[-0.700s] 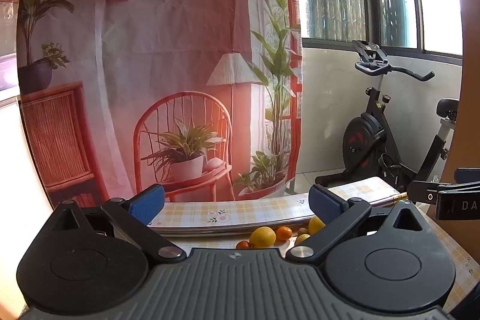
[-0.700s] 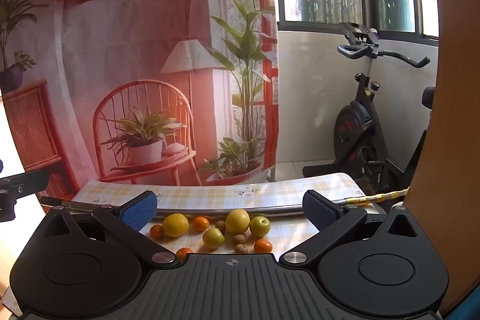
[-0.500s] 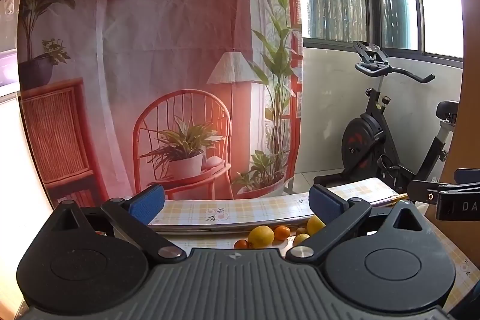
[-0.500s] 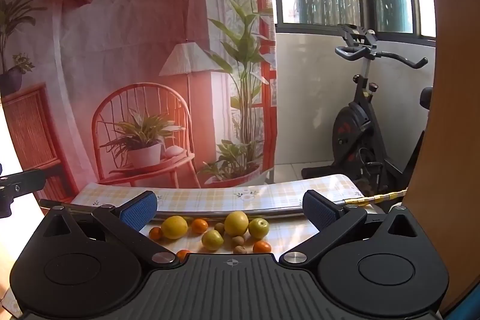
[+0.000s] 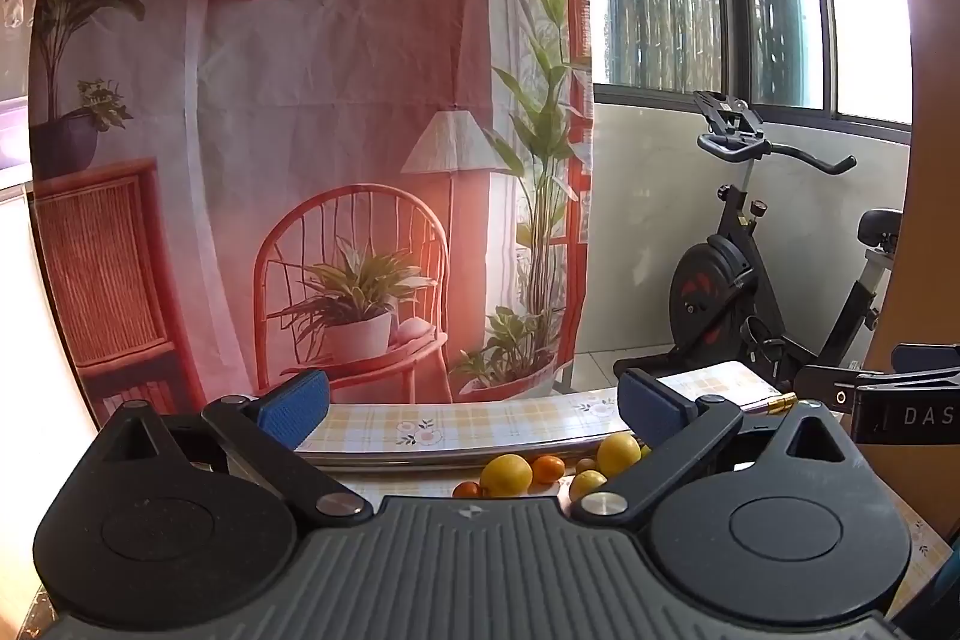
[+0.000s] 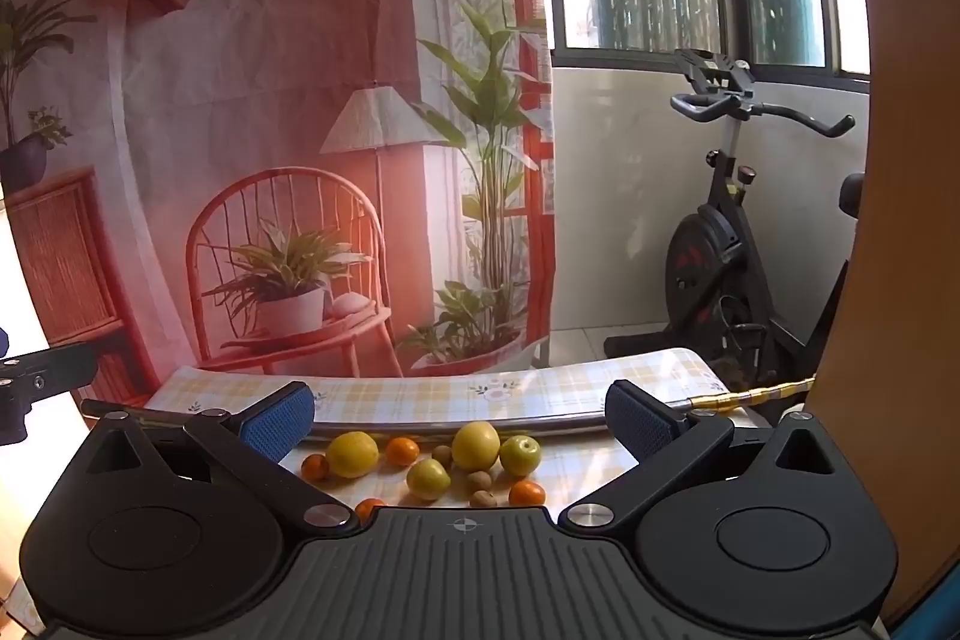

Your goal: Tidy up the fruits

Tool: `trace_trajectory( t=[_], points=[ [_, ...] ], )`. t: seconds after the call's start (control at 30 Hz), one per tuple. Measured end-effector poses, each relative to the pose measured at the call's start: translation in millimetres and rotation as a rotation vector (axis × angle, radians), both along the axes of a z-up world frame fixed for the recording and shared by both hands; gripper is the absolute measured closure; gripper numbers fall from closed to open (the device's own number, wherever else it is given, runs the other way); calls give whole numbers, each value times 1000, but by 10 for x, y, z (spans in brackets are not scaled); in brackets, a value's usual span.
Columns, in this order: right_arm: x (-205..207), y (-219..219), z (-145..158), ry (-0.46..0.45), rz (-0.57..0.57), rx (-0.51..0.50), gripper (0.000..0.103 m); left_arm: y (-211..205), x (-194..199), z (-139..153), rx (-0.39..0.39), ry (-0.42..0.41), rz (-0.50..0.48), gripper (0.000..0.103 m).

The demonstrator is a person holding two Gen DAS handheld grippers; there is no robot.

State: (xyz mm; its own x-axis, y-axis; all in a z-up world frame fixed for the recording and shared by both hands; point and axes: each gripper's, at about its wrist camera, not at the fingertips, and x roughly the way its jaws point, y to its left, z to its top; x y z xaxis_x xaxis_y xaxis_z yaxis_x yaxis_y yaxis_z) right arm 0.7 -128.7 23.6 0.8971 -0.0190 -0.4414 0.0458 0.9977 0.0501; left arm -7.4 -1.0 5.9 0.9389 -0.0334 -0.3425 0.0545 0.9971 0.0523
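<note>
Several fruits lie loose on the checked tablecloth (image 6: 540,394). In the right wrist view I see two yellow lemons (image 6: 352,454) (image 6: 476,446), two green apples (image 6: 520,456) (image 6: 428,478), small oranges (image 6: 402,450) (image 6: 527,493) and brown nuts (image 6: 479,480). My right gripper (image 6: 459,421) is open and empty, above and short of them. In the left wrist view a lemon (image 5: 506,475), an orange (image 5: 548,468) and another lemon (image 5: 618,454) lie low and right. My left gripper (image 5: 474,406) is open and empty. The right gripper's arm (image 5: 888,400) shows at the right edge.
A metal rod (image 6: 456,427) with a gold tip lies across the table behind the fruit. A printed backdrop (image 6: 270,130) hangs behind the table. An exercise bike (image 6: 732,250) stands at the right by the window. A wooden panel (image 6: 900,220) fills the right edge.
Both views have shifted slightly; the fruits sit a little higher in the right wrist view. Both grippers stay open and no fruit has moved.
</note>
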Motion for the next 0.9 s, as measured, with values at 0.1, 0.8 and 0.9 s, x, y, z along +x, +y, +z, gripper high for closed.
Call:
trace_trajectory(
  t=[0.1, 0.8, 0.9],
  points=[
    [-23, -14, 7, -5, -2, 0, 0, 3, -16, -7, 3, -13, -5, 0],
    [-196, -47, 69, -66, -29, 0, 0, -51, -164, -55, 16, -71, -23, 0],
    [-205, -50, 80, -68, -29, -1, 0, -37, -160, -59, 16, -69, -25, 0]
  ],
)
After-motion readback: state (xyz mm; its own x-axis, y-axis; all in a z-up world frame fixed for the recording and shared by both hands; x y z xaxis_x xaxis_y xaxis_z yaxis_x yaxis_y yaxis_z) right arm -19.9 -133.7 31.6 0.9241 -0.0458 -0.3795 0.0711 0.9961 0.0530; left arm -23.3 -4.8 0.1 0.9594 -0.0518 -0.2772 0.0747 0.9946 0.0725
